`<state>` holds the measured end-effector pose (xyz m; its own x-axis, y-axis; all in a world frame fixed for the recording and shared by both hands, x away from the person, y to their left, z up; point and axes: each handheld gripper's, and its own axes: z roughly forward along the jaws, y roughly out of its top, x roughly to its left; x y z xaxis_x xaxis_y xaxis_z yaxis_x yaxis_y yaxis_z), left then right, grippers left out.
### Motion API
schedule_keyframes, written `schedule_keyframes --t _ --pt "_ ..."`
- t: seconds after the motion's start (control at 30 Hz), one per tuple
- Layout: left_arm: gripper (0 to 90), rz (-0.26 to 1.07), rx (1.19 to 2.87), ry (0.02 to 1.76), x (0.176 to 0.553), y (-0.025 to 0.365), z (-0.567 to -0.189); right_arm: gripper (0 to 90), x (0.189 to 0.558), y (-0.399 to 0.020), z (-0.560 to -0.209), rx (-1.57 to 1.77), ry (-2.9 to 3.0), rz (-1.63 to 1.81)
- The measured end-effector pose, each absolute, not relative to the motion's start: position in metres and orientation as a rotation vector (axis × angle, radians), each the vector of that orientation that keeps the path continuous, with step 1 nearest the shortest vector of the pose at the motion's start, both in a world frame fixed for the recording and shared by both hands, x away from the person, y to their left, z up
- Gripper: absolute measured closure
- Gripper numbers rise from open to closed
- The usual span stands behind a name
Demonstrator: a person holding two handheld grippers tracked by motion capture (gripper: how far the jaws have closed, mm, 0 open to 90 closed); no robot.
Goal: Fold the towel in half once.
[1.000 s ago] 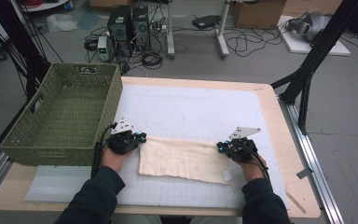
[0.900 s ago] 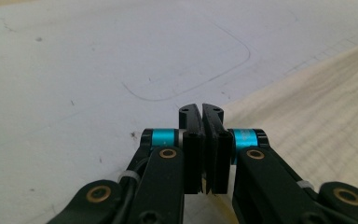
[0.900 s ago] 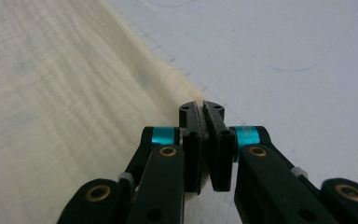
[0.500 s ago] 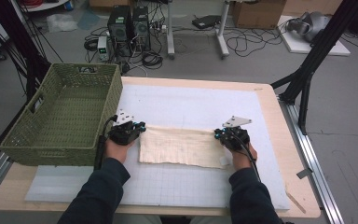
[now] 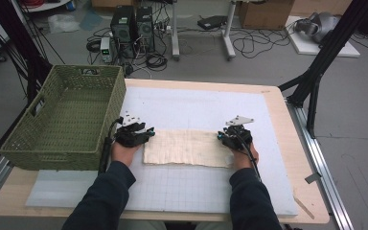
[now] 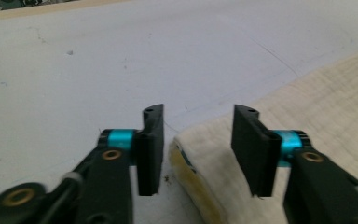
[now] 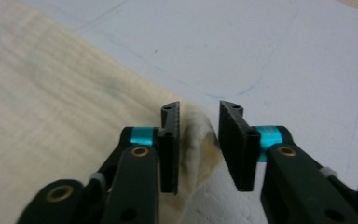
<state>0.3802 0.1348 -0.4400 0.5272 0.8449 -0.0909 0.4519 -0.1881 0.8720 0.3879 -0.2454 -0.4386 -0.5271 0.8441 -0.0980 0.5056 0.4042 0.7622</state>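
Note:
A cream cloth lies folded into a long strip on the white gridded mat. My left gripper is at the strip's left end. In the left gripper view it stands open, with the folded corner of the cloth lying between the jaws. My right gripper is at the strip's right end. In the right gripper view it is open by a narrower gap, and a bunched corner of the cloth sits between the jaws against the left one.
A green woven basket stands on the table's left side, close to my left hand. The wooden table shows bare around the mat. Computers, cables and black stand legs are on the floor beyond the table.
Both grippers moved away from the person, carrying the cloth's near edge over toward its far edge. The cloth went from a wider sheet to a narrower folded strip.

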Motion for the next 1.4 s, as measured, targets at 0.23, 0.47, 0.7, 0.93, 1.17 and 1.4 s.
schedule_keyframes --t 0.23,0.47,0.7,0.93,1.17,1.4 --pt "60.6 0.460 1.830 0.988 0.359 0.137 -0.436 51.8 0.373 -0.255 -0.420 1.118 2.144 1.086" --pt "68.6 0.376 1.922 0.904 0.342 0.131 -0.439 63.6 0.345 -0.252 -0.415 0.978 2.278 1.199" --pt "67.7 0.302 1.971 0.895 0.331 0.128 -0.448 63.8 0.325 -0.245 -0.433 0.954 2.429 1.187" --pt "73.1 0.367 2.056 0.892 0.326 0.125 -0.450 67.6 0.323 -0.254 -0.445 0.985 2.423 1.047" --pt "69.5 0.378 2.025 0.934 0.321 0.132 -0.450 61.4 0.318 -0.274 -0.440 1.131 2.309 1.091" --pt "47.4 0.441 2.008 1.039 0.324 0.137 -0.452 59.8 0.317 -0.276 -0.448 1.210 2.320 1.080"
